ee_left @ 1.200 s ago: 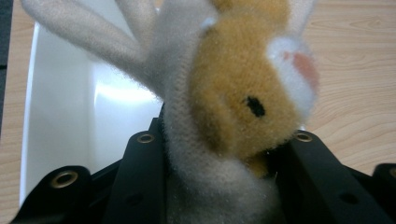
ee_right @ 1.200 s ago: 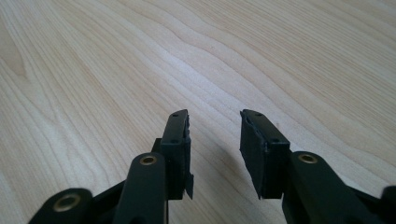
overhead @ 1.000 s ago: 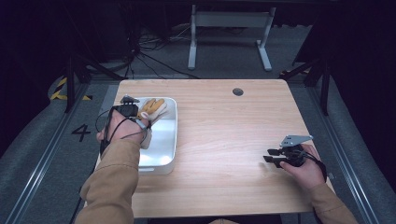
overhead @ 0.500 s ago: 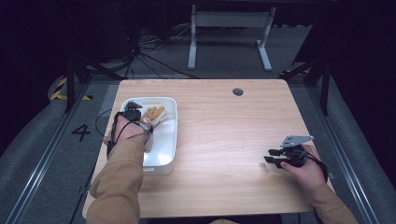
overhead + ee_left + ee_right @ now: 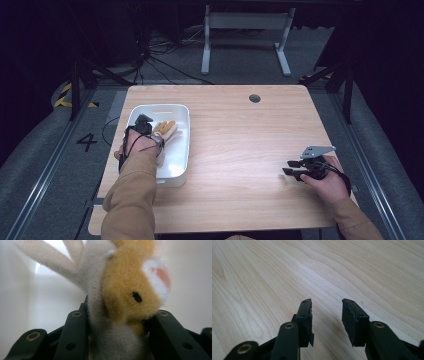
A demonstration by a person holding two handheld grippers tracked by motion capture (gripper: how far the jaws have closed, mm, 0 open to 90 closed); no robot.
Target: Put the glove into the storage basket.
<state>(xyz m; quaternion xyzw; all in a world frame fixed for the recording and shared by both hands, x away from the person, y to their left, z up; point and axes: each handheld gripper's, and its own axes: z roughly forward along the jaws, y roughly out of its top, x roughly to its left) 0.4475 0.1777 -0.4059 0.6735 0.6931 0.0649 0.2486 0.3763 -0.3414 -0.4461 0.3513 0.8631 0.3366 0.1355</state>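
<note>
Plush toy sits clamped between left claw, seemingly inside tray.

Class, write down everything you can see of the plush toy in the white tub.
The plush toy is soft, fuzzy fabric in tan-yellow and white, with a small black stitched eye, a white patch with a pink centre, and long white limbs or ears fanning out. It sits inside the white tub at the table's left side, clamped between the black jaws of the left hand-held gripper, which press its body from both sides.
</note>
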